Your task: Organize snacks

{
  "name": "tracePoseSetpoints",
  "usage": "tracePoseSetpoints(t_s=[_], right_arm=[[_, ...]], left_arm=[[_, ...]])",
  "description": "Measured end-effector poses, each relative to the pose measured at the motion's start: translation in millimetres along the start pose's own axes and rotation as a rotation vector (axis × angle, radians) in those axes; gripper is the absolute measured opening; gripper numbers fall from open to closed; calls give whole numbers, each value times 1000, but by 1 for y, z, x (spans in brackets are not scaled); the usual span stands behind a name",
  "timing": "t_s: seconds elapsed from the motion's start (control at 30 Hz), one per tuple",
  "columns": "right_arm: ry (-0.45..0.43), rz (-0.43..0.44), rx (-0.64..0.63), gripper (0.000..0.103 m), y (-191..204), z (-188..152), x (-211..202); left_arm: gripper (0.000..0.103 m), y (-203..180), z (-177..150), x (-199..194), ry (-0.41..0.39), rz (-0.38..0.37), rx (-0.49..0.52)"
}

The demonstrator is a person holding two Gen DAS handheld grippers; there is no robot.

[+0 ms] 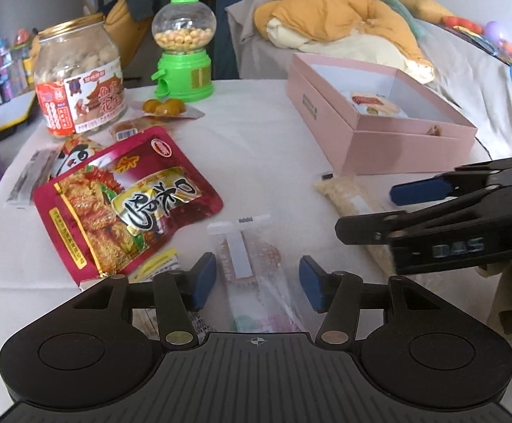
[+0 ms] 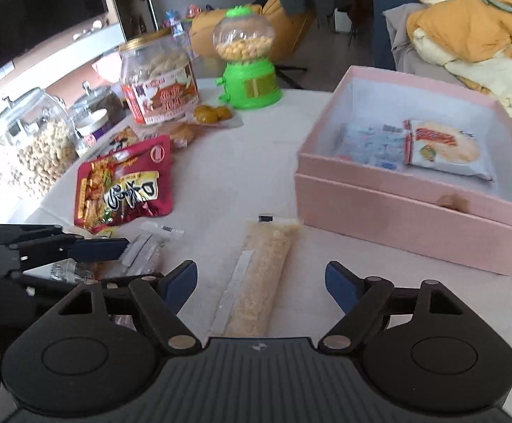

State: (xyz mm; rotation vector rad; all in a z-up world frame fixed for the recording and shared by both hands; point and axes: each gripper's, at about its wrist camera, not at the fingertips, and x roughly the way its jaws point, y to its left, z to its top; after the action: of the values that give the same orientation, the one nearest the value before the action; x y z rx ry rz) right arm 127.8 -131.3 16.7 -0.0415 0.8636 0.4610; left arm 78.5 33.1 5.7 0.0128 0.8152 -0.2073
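Snacks lie scattered over the white table (image 1: 256, 123), which fills the middle of both views. Largest on it is the pink box (image 2: 414, 211) at right of the right wrist view, open, with a rice-cracker pack (image 2: 446, 151) and a pale blue pack (image 2: 368, 148) lying flat inside it side by side.

At upper left of the left wrist view stands a peanut jar (image 1: 79, 77) with a gold rim, and beside it a green candy dispenser (image 1: 184, 53) with a clear globe of yellow balls. Left of centre, a red pouch (image 1: 125, 201) lies flat, overlapping smaller packets. Two yellow chestnuts in a clear pack (image 1: 164, 107) sit just in front of the dispenser.

My left gripper (image 1: 257, 280) hangs over a clear bar pack (image 1: 248, 261), which lies on the cloth between my blue pads; the pads stand apart from it on both sides, so I hold nothing.

My right gripper (image 2: 261, 283) is spread wide above a long beige crisp bar (image 2: 263, 275) that runs from lower centre up toward the box. Its pads are clear of the bar on either side, and the bar rests on the table.
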Motion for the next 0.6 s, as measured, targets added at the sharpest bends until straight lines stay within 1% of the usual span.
tracePoseSetpoints(t_s=[0.03, 0.07, 0.1, 0.13, 0.17, 0.2, 0.23, 0.27, 0.3, 0.37, 0.43, 0.5, 0.53, 0.6], right_arm=[[4, -23, -10, 72, 3, 0, 3], [9, -41, -19, 58, 4, -1, 5], [18, -57, -29, 55, 4, -3, 7], [11, -65, -37, 48, 3, -6, 5], [8, -71, -38, 39, 0, -8, 2], [11, -76, -36, 35, -3, -10, -2], [12, -79, -34, 32, -6, -12, -5], [12, -89, -28, 30, -11, -15, -9], [13, -103, -19, 30, -16, -19, -14], [10, -127, -4, 29, -25, -26, -23], [10, -142, 15, 29, -35, -33, -33], [12, -141, 29, 29, -42, -39, -41], [13, -141, 31, 29, -44, -42, -44], [8, -152, 23, 29, -46, -46, -47]], left_arm=[[57, 1, -1, -1, -1, -4, -3], [57, 2, -1, -1, -2, -7, -6], [57, 2, -1, -1, -3, -9, -6], [57, 3, -1, -1, -4, -9, -6], [57, 2, -1, -2, -6, -9, -4], [56, 2, -1, -2, -9, -10, -1], [53, 1, -1, -2, -13, -14, 2], [47, -1, -1, -3, -18, -22, 6], [48, -3, -1, -3, -20, -45, 10], [44, -8, -2, -3, -20, -127, 16], [41, -20, -4, -2, -11, -228, 50], [43, -31, -7, 0, 2, -282, 83], [45, -37, -8, 0, -3, -273, 97], [45, -43, -6, 2, -9, -242, 110]])
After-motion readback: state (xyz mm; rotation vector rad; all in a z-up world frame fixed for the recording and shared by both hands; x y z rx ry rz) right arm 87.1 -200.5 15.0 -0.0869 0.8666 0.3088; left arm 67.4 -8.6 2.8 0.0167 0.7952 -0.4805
